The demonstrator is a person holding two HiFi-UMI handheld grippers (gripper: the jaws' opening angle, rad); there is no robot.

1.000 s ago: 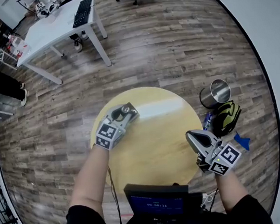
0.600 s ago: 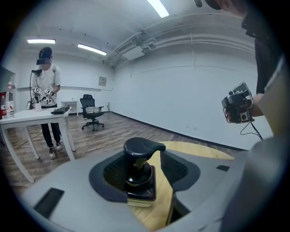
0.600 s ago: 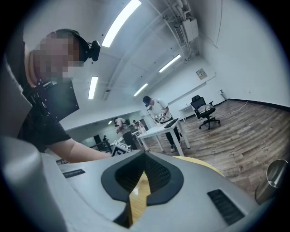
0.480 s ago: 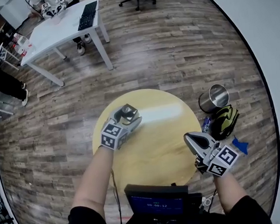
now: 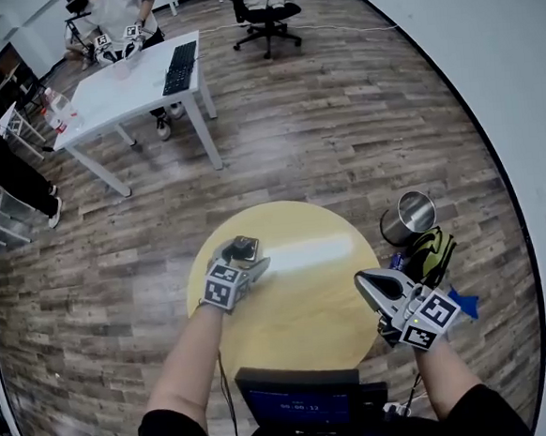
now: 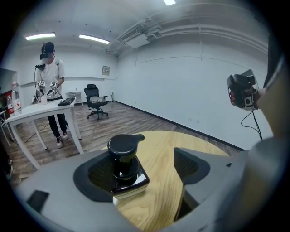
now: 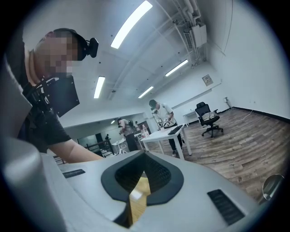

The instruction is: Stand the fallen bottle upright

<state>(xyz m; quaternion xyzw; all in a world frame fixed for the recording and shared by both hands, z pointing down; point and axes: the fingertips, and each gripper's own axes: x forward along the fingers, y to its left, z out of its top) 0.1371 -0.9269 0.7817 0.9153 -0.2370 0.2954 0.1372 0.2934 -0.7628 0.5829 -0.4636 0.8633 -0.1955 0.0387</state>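
The bottle (image 6: pixel 123 162) seems to stand up on the round bench (image 5: pixel 309 296) between the wide-open left tongs (image 6: pixel 149 171), so pull those tongs back slowly and straight without bumping it, while the right tongs (image 7: pixel 138 186) are shut tight and empty.

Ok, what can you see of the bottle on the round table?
The bottle stands upright on the pale wooden table. It has a black pump cap with a short spout, a dark glossy neck, a squarish shoulder and a lighter body below. It sits between the left gripper's jaws, which are apart: close against one pad, with a clear gap to the other. Whether that pad touches it cannot be told.
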